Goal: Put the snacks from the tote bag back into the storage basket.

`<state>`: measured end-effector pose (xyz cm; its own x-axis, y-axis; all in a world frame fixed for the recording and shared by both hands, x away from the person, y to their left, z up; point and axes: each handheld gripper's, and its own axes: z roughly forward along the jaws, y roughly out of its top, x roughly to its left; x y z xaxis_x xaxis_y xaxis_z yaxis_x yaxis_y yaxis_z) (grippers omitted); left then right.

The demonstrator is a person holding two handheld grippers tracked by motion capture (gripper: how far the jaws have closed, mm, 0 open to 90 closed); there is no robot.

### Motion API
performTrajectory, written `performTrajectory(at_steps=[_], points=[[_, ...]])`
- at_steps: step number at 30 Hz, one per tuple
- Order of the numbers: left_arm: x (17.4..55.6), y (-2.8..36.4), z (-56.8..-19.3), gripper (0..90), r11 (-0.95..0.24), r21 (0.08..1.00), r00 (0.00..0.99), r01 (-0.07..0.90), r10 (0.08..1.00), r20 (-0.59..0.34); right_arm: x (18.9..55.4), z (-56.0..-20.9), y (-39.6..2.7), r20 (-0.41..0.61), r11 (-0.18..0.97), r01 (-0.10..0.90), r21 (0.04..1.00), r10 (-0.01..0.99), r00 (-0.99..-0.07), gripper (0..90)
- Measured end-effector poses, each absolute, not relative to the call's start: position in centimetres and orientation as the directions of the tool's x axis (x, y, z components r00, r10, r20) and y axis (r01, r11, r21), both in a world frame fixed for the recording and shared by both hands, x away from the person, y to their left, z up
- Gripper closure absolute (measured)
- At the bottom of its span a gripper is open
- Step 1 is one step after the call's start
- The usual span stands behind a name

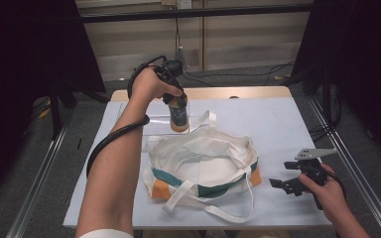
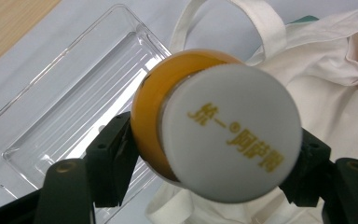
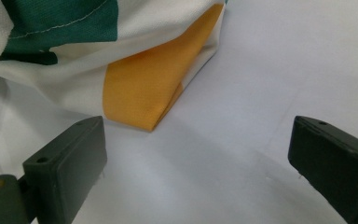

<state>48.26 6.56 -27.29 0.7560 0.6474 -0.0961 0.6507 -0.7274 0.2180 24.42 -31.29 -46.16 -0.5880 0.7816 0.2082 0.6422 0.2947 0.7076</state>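
Clenching an orange bottle [image 2: 186, 116] above the counter's far-left tray [image 2: 70, 107], seemingly clear of it, the left tongs [image 2: 205, 163] hover; right tongs [image 3: 200, 172] gape empty.

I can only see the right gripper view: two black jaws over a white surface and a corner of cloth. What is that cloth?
Observer: It's a tote bag lying open on the table, long straps loose.
Operator: And the other hand?
Observer: The left gripper holds a bottle above a clear plastic tray.
Operator: Held firmly?
Observer: Its jaws clamp the neck under a white cap.
Operator: Is mine holding anything?
Observer: No, the right gripper is open, beside the bag.
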Motion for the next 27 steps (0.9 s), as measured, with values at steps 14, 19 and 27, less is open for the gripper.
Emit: performTrajectory(at_steps=[14,19,27], points=[[48.37,7.01,-27.51,30.5,-0.732,0.216,0.759,0.646,0.645,-0.088,24.38,-46.12,-31.25,0.21,0.294,0.64,0.71,0.78,-0.59,4.2],[48.18,7.0,-27.87,30.4,-0.72,0.218,0.748,0.659,0.657,-0.091,24.36,-46.08,-31.28,0.207,0.293,0.639,0.711,0.781,-0.589,4.2],[48.18,7.14,-28.34,30.4,-0.729,0.211,0.755,0.651,0.65,-0.086,24.31,-46.03,-31.28,0.206,0.297,0.639,0.71,0.78,-0.591,4.2]])
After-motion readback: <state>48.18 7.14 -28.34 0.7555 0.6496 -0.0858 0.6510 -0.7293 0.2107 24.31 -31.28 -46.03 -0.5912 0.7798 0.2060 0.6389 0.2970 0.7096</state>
